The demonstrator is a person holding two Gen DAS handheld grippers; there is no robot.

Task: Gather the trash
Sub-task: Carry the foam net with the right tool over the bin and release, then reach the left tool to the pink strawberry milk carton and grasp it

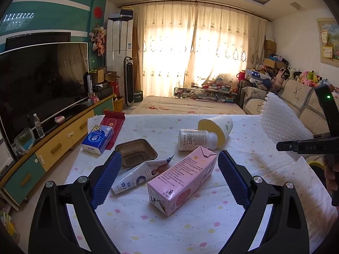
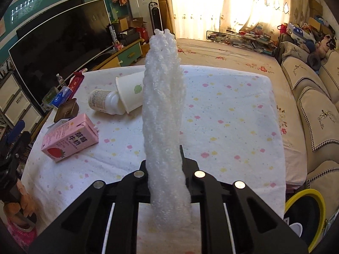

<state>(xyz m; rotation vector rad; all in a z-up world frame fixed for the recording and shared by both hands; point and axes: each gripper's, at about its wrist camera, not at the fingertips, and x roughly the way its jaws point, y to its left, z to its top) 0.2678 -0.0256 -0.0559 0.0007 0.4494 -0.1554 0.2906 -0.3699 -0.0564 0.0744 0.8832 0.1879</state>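
Note:
My left gripper point(image 1: 167, 175) is open, its blue-padded fingers point(image 1: 106, 177) on either side of a pink strawberry milk carton point(image 1: 184, 176) that lies on the table; the carton also shows in the right wrist view point(image 2: 70, 137). My right gripper point(image 2: 166, 163) is shut on a white foam net sleeve point(image 2: 164, 114), held above the table; the sleeve shows at the right of the left wrist view point(image 1: 281, 122). A torn white wrapper point(image 1: 137, 174), a brown foil tray point(image 1: 135, 152), a white bottle point(image 1: 196, 138) and a tipped paper cup point(image 1: 218, 128) lie beyond the carton.
The table has a dotted white cloth point(image 1: 169, 228). A blue tissue pack point(image 1: 97, 138) and a red packet point(image 1: 113, 124) lie at its far left. A yellow-rimmed bin point(image 2: 305, 213) stands at the table's right. A TV cabinet point(image 1: 53, 148) is on the left, a sofa point(image 2: 313, 105) on the right.

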